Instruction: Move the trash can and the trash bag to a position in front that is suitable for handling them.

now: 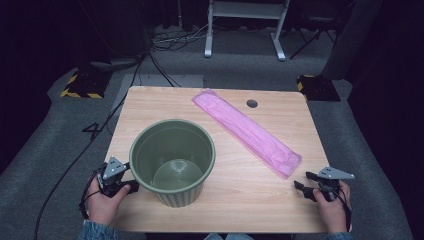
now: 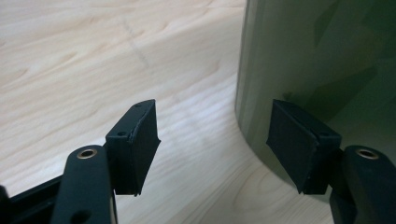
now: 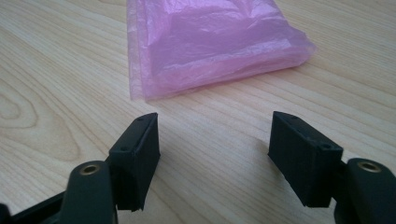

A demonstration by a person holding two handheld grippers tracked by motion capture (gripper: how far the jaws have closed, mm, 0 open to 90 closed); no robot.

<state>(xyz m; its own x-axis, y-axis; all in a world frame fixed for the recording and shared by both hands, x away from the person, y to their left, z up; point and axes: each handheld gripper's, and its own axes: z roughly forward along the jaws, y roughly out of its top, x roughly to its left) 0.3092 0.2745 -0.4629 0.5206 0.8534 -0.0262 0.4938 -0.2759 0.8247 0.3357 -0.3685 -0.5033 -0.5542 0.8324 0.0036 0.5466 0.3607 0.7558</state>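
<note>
Standing at lower centre-left of the high view, the green bin (image 1: 173, 163) rests upright on the wooden worktop (image 1: 240, 200). The folded pink bag (image 1: 247, 131) lies diagonally at centre right. The left tool (image 1: 121, 187), jaws apart, sits just beside the bin; the right tool (image 1: 305, 181), also spread, holds nothing near the bag's lower end.
</note>
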